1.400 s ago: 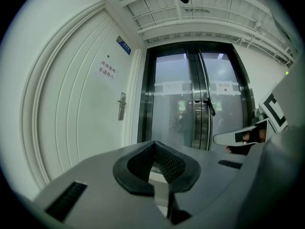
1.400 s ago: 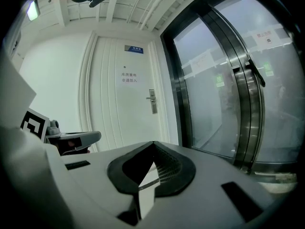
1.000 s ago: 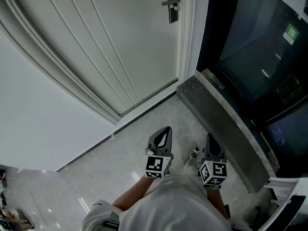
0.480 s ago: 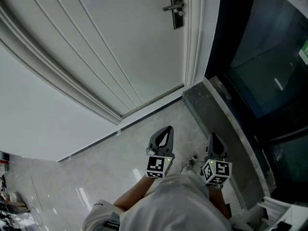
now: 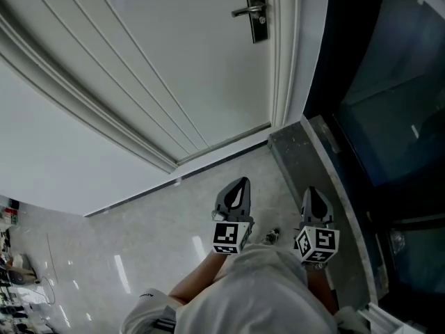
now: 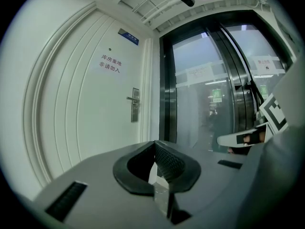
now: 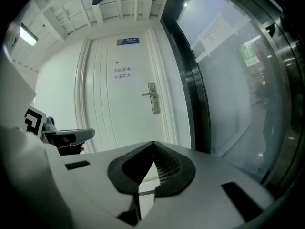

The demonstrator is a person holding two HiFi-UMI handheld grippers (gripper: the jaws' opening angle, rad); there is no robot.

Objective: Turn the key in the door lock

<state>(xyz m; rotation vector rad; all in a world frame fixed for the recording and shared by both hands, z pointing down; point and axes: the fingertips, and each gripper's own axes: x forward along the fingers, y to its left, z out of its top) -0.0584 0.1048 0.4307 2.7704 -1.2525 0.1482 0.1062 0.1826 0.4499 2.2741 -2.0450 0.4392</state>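
A white panelled door stands ahead, shut. Its dark lock plate with a lever handle sits near the door's right edge and also shows as the lock plate and the lock plate. A small bright spot sits just under the handle, too small to tell whether it is a key. My left gripper and right gripper are held side by side low over the floor, well short of the door. The left gripper and right gripper are both shut with nothing between the jaws.
A dark glass wall runs along the right, with a grey stone sill at its foot. A red-lettered sign is on the door and a blue plate above it. Clutter lies at the far left.
Both grippers have moved forward over the floor toward the door, side by side, and the sill now lies right beside the right one. Their jaws look the same.
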